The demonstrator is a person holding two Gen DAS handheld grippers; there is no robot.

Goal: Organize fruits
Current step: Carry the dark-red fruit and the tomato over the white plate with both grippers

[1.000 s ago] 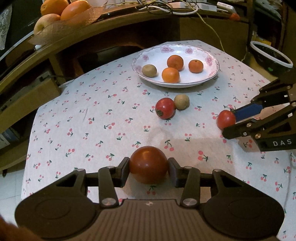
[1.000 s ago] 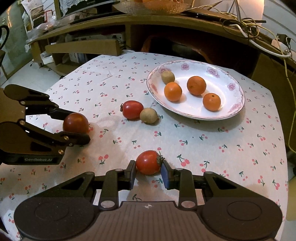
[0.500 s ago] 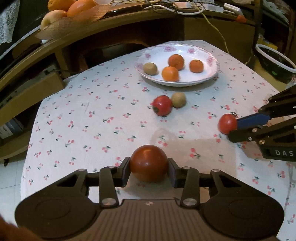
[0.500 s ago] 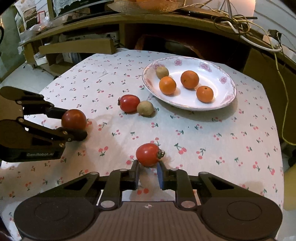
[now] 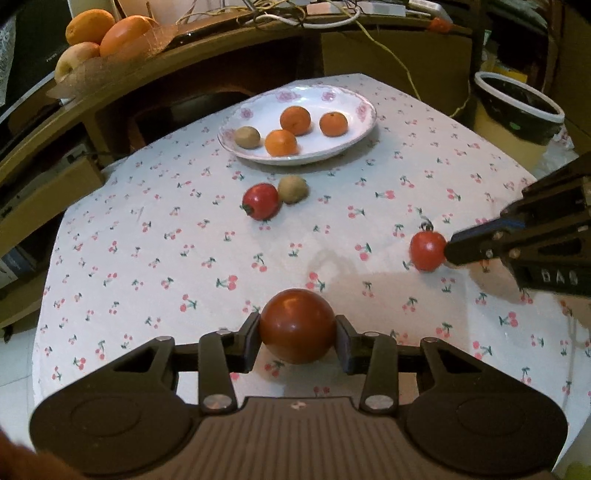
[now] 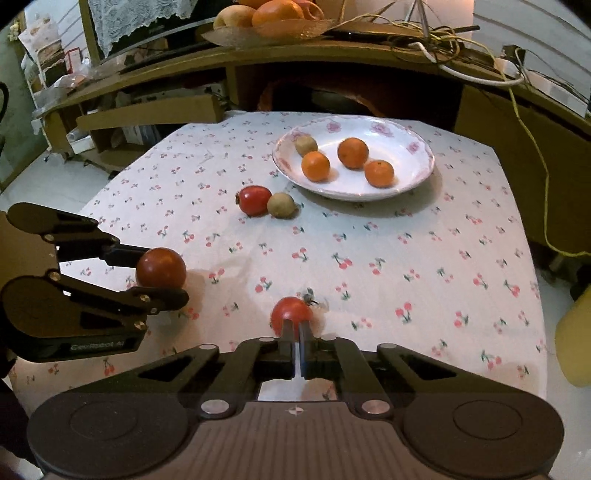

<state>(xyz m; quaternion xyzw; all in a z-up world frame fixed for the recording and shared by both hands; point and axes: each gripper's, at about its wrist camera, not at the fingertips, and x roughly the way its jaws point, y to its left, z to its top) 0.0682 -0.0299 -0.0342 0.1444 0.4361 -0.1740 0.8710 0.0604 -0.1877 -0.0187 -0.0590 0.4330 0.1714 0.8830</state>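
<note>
My left gripper [image 5: 297, 334] is shut on a large dark red tomato [image 5: 297, 325] and holds it just above the cloth; it also shows in the right wrist view [image 6: 161, 268]. My right gripper [image 6: 294, 328] is shut and empty, its tips touching the near side of a small red tomato [image 6: 291, 312] that lies on the cloth, also in the left wrist view [image 5: 427, 250]. A white flowered plate [image 6: 417, 173] holds three oranges [image 6: 352, 152] and a kiwi [image 6: 306, 144]. Another tomato [image 6: 254, 199] and a kiwi [image 6: 281, 205] lie in front of it.
The table has a white cherry-print cloth [image 5: 166, 236]. A wooden desk [image 6: 332, 55] curves behind it, with a fruit bowl [image 6: 269, 26] and cables on top. A black bin [image 5: 517, 107] stands at the far right.
My right gripper has closed; the small tomato slipped out from between its fingers and now sits in front of the tips. Both grippers pulled back slightly. The left still holds its tomato.
</note>
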